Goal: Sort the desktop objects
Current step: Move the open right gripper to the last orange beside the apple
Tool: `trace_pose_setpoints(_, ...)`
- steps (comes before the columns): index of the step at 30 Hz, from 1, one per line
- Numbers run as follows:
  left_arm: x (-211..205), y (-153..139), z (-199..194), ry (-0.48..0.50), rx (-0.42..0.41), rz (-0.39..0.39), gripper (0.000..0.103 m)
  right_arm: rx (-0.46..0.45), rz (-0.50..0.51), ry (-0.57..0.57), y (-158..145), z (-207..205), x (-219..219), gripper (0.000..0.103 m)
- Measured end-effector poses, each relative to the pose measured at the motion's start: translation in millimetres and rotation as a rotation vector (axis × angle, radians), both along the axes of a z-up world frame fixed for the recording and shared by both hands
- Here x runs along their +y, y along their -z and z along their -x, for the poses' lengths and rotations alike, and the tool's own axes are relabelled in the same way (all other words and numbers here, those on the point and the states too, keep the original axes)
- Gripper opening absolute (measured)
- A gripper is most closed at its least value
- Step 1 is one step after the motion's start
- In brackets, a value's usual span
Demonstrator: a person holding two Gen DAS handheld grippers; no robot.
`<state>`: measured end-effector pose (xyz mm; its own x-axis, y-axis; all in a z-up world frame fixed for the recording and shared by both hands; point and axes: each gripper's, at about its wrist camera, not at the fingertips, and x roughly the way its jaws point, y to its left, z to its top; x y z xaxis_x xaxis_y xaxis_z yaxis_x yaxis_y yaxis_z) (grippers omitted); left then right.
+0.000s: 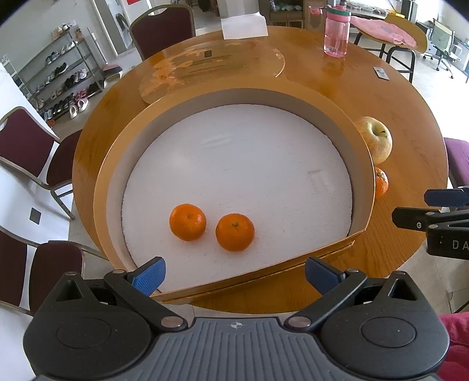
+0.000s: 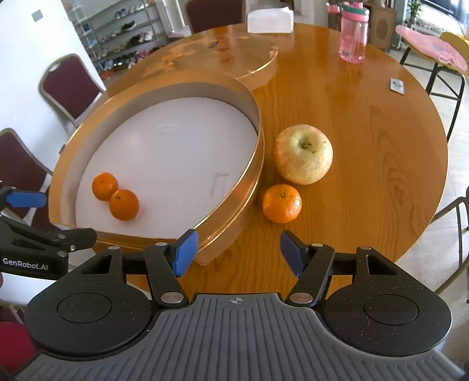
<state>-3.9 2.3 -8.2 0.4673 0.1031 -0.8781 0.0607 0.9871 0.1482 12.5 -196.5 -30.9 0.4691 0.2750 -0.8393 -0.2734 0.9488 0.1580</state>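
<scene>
Two tangerines (image 1: 187, 222) (image 1: 234, 231) lie just beside each other on the white liner of a half-round golden box (image 1: 360, 164), near its straight front wall. A third tangerine (image 2: 281, 203) and an apple (image 2: 303, 154) sit outside on the tabletop (image 2: 366, 123), the tangerine close to the box's curved rim, the apple just behind it and nearly touching it. By this layout, the sorting appears partly done: two fruits boxed, two left, if both belong there.

The left tool (image 1: 234, 274) hovers over the box's front edge, its blue pads spread wide with nothing between them. The right tool (image 2: 236, 252) hangs over the box's right corner, released and empty, aimed toward the loose tangerine.

The box lid (image 2: 222, 55) lies behind the box, partly under its rear rim. A pink bottle (image 2: 353, 35), a white paper stack (image 2: 269, 19) and a small card (image 2: 397, 85) stand well apart at the far side. Bare wood to the right of the fruit leaves open room; the box wall is the edge to clear when carrying fruit in.
</scene>
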Motion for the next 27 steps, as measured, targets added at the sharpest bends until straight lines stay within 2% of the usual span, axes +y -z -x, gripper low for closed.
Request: trace_pose_setpoints(27,-8.1,8.0,-7.9,0.012,0.033,-0.005,0.102,0.040,-0.007,0.007,9.9,-9.0,-5.6,0.068)
